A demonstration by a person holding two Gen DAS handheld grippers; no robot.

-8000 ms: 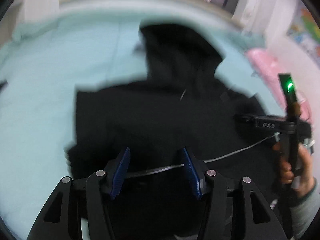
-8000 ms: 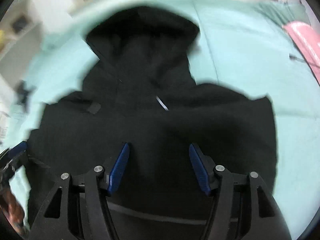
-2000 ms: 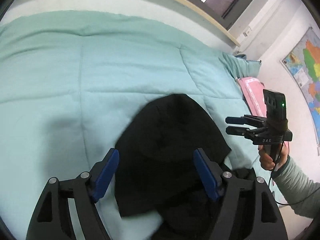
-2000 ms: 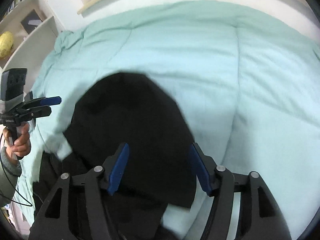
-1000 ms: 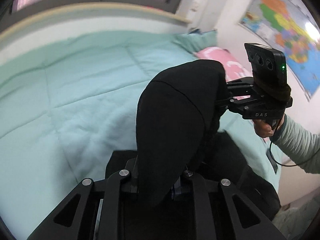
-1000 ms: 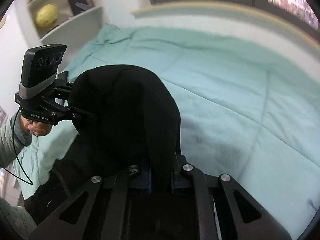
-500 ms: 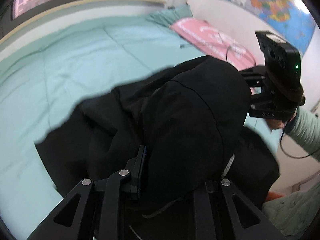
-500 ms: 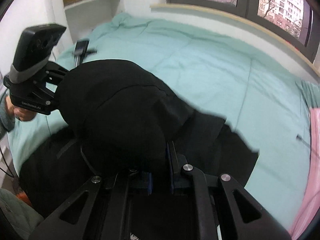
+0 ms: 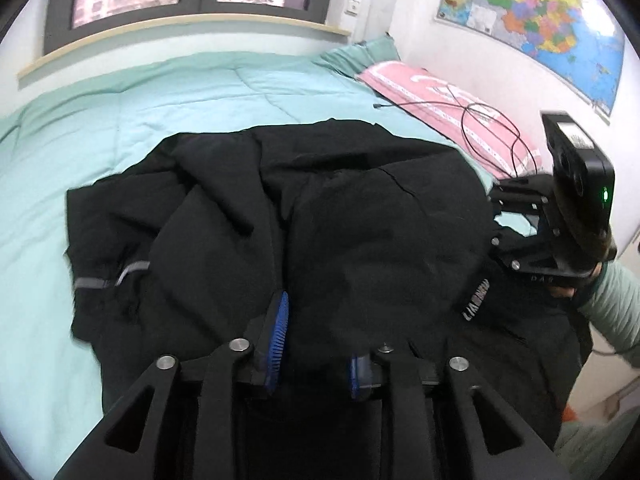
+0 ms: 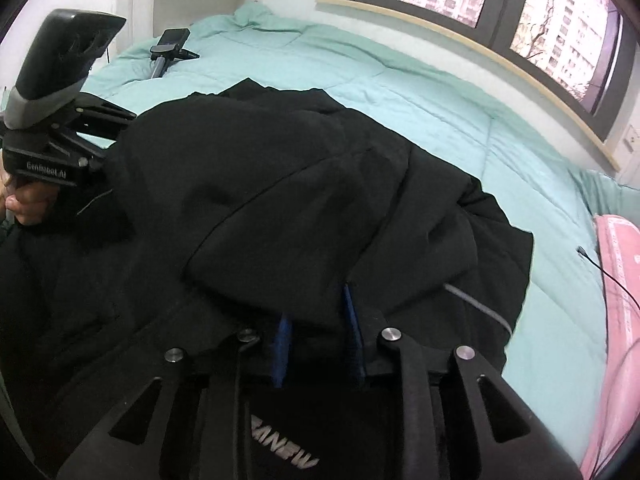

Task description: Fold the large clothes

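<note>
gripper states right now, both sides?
Left gripper: jaws opening, fold of the black hooded jacket between them, pads no longer pressing.
Right gripper: jaws opening too, jacket fabric draped between them.

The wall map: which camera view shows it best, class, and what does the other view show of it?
The left wrist view shows the wall map best: it hangs on the white wall above the pink pillow, colours clear. The right wrist view shows none of it, only the pillow's edge.

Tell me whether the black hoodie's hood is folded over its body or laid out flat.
Folded over: the hood lies doubled back on the black hoodie, bunched between both opening jaws.
</note>
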